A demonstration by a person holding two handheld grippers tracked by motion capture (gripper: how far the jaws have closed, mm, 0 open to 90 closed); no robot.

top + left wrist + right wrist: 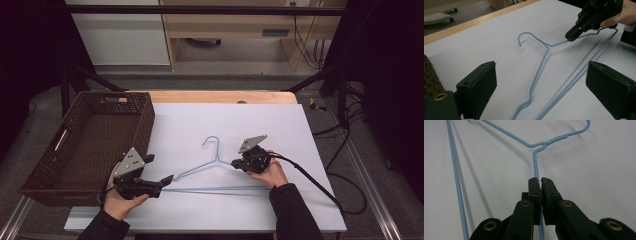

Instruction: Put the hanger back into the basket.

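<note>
Hanger (215,165) — thin blue wire — lies flat on the white counter (280,130), hook pointing away from the person, just right of the brown wicker basket (90,140). The right gripper (538,181) has its jaws pinched tight on the sloping shoulder wire near the neck. The left gripper (541,82) hovers at the opposite corner, jaws wide with both wires between them — nothing gripped. One end is secured; the other grasp and any lift, perhaps toward the basket, remain.

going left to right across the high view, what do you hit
brown wicker basket → left tongs, open → blue wire hanger's hook → right tongs, shut on the hanger's shoulder wire → black cable
</note>
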